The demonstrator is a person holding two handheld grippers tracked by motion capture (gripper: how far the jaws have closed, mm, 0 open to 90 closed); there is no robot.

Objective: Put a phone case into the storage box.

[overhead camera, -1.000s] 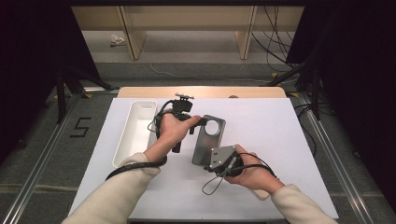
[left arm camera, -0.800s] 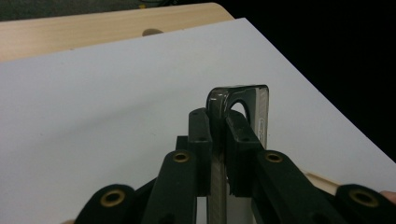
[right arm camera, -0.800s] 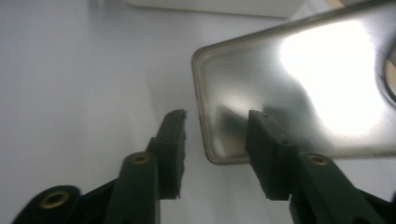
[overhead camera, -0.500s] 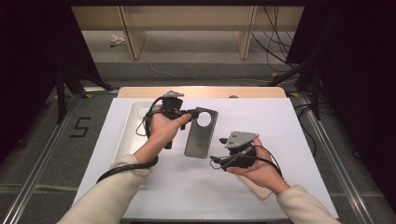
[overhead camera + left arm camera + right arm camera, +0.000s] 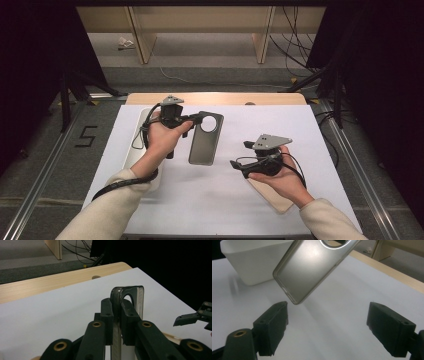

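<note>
While the left gripper [image 5: 196,119] carries it, notes on the phone case [image 5: 205,138]:

location: held off the white table [image 5: 300,125], just right of the white tray [image 5: 131,155], well apart from the right gripper [image 5: 239,162].
left gripper: jaws clamped on the case's top edge beside the round camera hole; the left gripper view shows the thin rim [image 5: 117,293] squeezed between the pads.
right gripper: jaws have just been opening, now wide apart with nothing between them; the case [image 5: 312,267] hangs ahead of them.
handling: likely light, thin, somewhat flexible; glossy, so it may slip or swing from a one-edge pinch.
where to grip: rim edges, ideally a long side or the free bottom end.
orientation: long axis runs away from the person, hole end far, bottom end near and lower.
</note>
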